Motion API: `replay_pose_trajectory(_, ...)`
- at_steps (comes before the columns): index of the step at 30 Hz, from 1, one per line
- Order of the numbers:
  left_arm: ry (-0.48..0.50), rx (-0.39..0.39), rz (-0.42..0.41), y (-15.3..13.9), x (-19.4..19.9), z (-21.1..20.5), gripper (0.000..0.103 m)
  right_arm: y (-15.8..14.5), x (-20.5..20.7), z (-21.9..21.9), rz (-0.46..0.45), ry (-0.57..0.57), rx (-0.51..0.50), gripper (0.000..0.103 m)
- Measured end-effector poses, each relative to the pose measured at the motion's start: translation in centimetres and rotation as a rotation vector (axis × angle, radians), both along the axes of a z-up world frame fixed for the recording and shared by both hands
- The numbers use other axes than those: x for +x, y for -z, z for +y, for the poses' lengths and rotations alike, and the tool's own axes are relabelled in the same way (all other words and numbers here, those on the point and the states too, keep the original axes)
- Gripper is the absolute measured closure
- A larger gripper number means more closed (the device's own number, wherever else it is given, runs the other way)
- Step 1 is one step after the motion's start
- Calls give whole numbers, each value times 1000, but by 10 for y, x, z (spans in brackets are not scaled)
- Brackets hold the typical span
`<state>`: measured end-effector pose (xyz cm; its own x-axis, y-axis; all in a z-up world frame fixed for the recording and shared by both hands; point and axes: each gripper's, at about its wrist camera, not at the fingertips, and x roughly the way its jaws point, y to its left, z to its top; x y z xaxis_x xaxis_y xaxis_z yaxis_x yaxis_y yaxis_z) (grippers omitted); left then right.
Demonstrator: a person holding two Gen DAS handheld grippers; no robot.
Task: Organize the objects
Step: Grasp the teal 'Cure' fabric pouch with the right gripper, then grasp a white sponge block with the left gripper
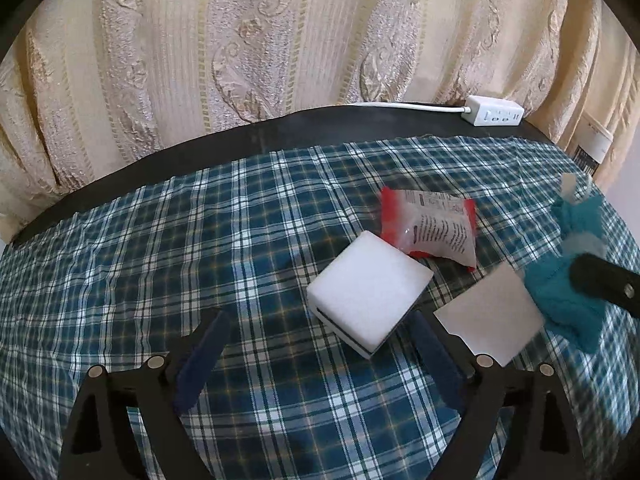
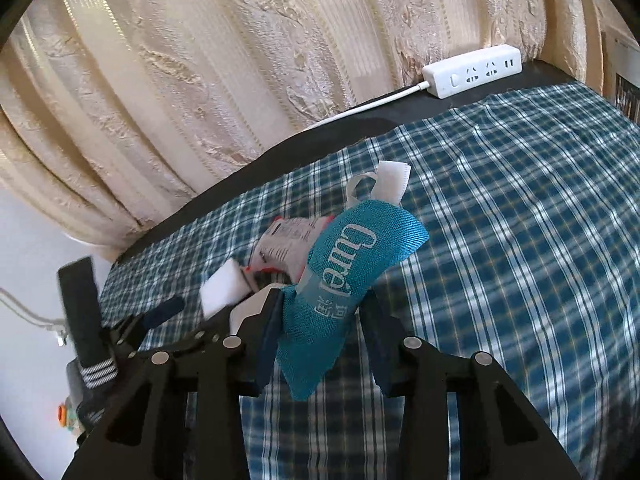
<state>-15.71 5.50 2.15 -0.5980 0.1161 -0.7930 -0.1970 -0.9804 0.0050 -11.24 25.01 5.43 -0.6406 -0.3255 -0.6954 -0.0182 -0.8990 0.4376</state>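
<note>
While our right gripper (image 2: 324,320) pinches the teal pouch (image 2: 344,280), our left gripper (image 1: 316,344), spread, has the white sponge (image 1: 370,286) just ahead between its fingertips.

Between the right fingers (image 2: 269,344), a coarse-woven teal pouch (image 2: 340,296). Ahead of the left fingers (image 1: 202,364): matt foam sponge (image 1: 370,292), glossy plastic packet (image 1: 434,226), woven plaid cloth (image 1: 200,248).

Soft, even daylight glows through the cream curtain (image 1: 280,40), leaving only faint shadows on the plaid cloth (image 1: 200,260). Both fisheye views bow the table edge and darken into black corners. The teal pouch (image 1: 572,280) smears with motion blur in the left view; the white sponge (image 2: 224,288) blurs in the right.
</note>
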Motion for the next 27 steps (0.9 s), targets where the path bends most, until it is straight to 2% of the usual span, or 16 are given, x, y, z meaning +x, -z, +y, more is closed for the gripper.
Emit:
replay_pose_trajectory(4,7,-5,-4,2,-2,1,9,-1,16,3,5,6,-25,63)
replay_pose_trajectory(7,47,16,-30,5,-3,3,34,-2,29,10,9,21,-47,63)
replay_pose_trajectory(11,76,-3,-13,3,2,11,49,-8,43,20,24,44,-54,63)
replay_pose_trajectory(13,87,-14,-8,3,5,14,53,-11,49,25,30,58,-57,63)
replay_pose_trajectory(17,89,-7,-9,1,7,14,59,-18,65,36,44,89,-58,63)
replay_pose_trajectory(27,65,59,0,-14,11,1,60,-35,115,62,71,167,-47,63)
